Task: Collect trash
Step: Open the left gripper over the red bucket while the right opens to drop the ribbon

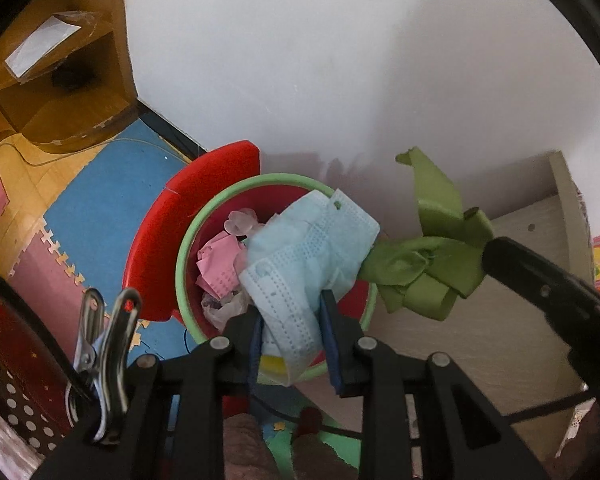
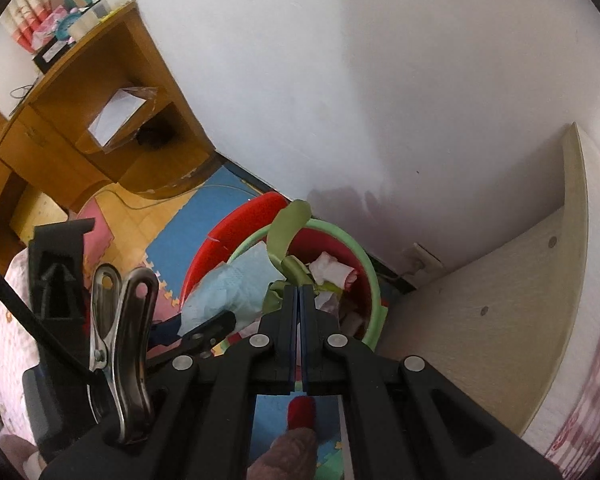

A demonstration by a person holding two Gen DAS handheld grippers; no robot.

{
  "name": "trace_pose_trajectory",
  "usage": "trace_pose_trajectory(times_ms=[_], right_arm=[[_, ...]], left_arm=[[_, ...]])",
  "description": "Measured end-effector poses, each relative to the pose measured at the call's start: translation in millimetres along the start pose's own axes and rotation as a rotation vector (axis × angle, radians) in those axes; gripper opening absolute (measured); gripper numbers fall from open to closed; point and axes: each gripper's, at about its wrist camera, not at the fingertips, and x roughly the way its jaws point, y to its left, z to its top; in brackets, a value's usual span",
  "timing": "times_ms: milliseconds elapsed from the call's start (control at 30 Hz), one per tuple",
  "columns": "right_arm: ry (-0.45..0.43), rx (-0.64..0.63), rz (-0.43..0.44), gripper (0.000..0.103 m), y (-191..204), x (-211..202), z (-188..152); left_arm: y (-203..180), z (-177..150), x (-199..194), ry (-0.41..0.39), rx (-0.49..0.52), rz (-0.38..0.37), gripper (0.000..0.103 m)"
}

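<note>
- Clamped in the left tool point(image 1: 290, 320), a crumpled blue face mask point(image 1: 304, 256) hangs directly over the bin mouth, seemingly poised for the drop.
- Beside it, the right tool point(image 2: 299, 300) pinches a wad of green tape point(image 1: 428, 264) tight, its loose tail curling upward.
- Below, the red bin point(image 1: 188, 248) with green rim already holds pink and white scraps, against the wall point(image 1: 340, 60).

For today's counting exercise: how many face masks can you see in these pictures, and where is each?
2. A blue mask is gripped by the left gripper over the bin; a pink mask lies inside it. Others may be buried under the trash.
</note>
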Motion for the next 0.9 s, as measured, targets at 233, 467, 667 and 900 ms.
trace_pose_trajectory(times_ms=[233,467,667,900], right_arm=[[0.031,0.02,-0.002,0.01,-3,4,-1],[0.025,0.054,-0.006,0.016,-9,-3,-1],[0.014,0.074,-0.001,0.019,-13,-9,-5],[0.002,0.102,0.013,0.019,-18,-18,-10]], left_arm=[[-2,2,16,0.045,0.018,0.012,0.033],[-3,6,17,0.066,0.019,0.018,0.046],[-7,8,16,0.072,0.027,0.029,0.052],[-11,5,10,0.075,0.025,0.029,0.052]])
